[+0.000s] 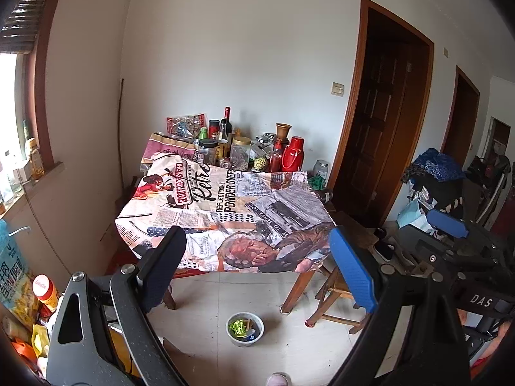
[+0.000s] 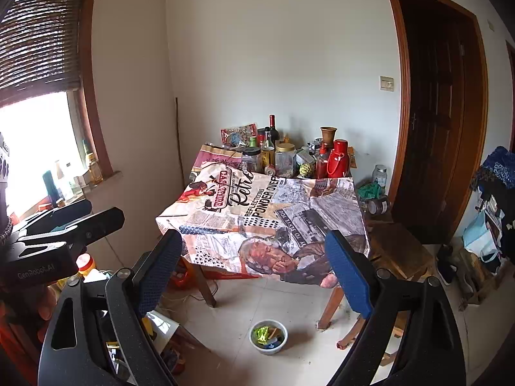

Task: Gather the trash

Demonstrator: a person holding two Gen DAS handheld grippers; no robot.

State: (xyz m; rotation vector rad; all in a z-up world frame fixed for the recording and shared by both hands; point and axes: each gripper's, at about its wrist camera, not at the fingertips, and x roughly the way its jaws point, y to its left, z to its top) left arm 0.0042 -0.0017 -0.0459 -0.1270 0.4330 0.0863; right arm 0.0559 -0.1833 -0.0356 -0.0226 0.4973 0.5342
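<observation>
A small grey bowl (image 1: 245,328) (image 2: 268,336) stands on the tiled floor in front of the table, holding a crumpled green wrapper (image 1: 236,327) (image 2: 261,334) and other scraps. My left gripper (image 1: 257,267) hangs above and short of the bowl, open, with nothing between its fingers. My right gripper (image 2: 254,273) is held the same way, also open and holding nothing. In the left wrist view one blue pad (image 1: 447,223) of the right gripper shows at the right. The left gripper's dark fingers (image 2: 96,225) show at the left of the right wrist view.
A table under a newspaper-print cloth (image 1: 225,206) (image 2: 267,212) carries bottles, jars and a red flask (image 1: 293,154) (image 2: 338,159) at its back. A wooden stool (image 1: 338,289) (image 2: 399,251) stands to its right. Bags and a yellow bottle (image 1: 45,292) crowd the floor at left. Dark doors are on the right.
</observation>
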